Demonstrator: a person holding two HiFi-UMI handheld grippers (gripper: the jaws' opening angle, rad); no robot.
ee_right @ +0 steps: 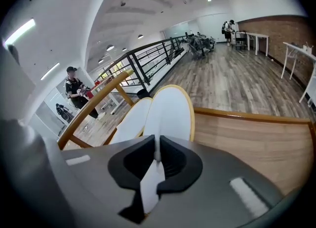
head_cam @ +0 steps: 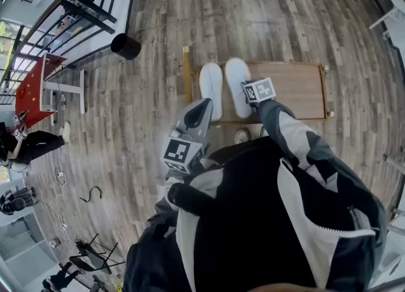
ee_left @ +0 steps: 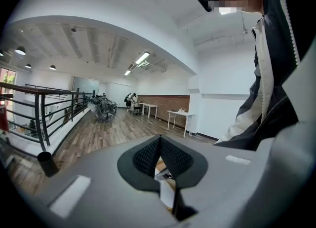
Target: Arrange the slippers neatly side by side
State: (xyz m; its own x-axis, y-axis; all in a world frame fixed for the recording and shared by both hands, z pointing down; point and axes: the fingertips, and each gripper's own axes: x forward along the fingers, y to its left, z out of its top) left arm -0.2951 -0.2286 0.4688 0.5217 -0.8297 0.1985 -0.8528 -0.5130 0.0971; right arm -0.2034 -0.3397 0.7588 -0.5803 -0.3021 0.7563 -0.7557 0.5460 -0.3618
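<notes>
The right gripper, angled steeply down, is clamped on the heel edge of the right slipper, which lies beside the left slipper at the low wooden table's left end. The left gripper is held nearly level, jaws together and empty.

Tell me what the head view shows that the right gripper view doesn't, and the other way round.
Only the head view: the left gripper, shut with nothing between its jaws; the wearer's black-and-grey jacket; a red table.
Only the right gripper view: a brick wall, a standing person in a cap, and the right gripper with its jaws pinching the heel of the right slipper.
Both: the right slipper and the left slipper, white and side by side on the wooden platform, and the black railing.
</notes>
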